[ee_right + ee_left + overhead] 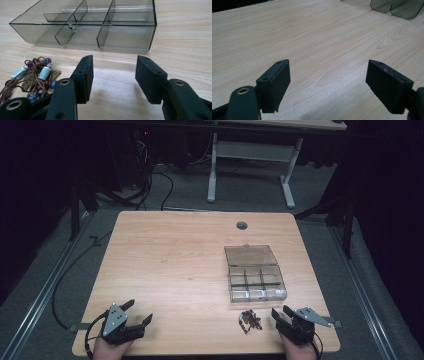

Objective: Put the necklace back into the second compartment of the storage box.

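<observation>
Here, at the near left corner of the wooden table [165, 250], the left gripper [139, 314] rests in the person's hand with its jaws spread wide and nothing between them; the left gripper view shows only bare wood grain ahead of it. A dark cable [65, 270] trails off the table's left edge onto the grey carpet [45, 270]. Toward the middle right, a smoky clear compartment box [256, 281] sits with its lid [250, 254] laid open flat behind it; in the right gripper view its dividers look empty apart from one small dark speck near a partition. Just in front of the box, near the table's front edge, lies a tangle of beaded cord [250, 320], with pale blue and dark red beads on brown string. The right gripper [281, 312] sits just beside that tangle, to its right, jaws parted and holding nothing. Far behind the table stands a white desk frame [250, 165].
</observation>
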`<state>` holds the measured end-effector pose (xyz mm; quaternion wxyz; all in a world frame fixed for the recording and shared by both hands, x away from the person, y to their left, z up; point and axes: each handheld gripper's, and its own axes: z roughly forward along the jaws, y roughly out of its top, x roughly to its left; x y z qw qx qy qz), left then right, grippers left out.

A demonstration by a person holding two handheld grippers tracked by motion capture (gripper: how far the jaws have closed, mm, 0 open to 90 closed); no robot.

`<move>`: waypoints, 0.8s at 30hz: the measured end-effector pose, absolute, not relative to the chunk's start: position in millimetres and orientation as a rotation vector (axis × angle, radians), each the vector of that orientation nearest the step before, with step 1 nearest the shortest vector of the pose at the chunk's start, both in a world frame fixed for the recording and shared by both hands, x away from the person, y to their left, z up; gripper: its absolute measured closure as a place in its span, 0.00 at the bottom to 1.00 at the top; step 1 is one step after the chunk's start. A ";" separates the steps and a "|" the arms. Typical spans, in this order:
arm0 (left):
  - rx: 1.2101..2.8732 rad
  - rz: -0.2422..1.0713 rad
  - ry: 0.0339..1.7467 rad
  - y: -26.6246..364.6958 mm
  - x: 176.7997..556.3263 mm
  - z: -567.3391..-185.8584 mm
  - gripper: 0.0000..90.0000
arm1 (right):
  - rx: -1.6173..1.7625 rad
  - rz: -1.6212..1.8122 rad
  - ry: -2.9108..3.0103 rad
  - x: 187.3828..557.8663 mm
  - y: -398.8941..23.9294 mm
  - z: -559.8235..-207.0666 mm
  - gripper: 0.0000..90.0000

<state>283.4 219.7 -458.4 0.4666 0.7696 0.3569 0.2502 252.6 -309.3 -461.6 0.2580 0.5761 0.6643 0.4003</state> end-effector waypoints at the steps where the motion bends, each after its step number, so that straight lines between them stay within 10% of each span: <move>1: 1.889 0.614 0.876 219.7 283.4 -458.4 0.23 | 1.562 1.085 1.801 252.6 -309.3 -461.6 0.55; 24: 1.900 0.610 0.860 218.0 283.7 -458.7 0.23 | 1.557 1.090 1.805 252.1 -309.2 -461.5 0.54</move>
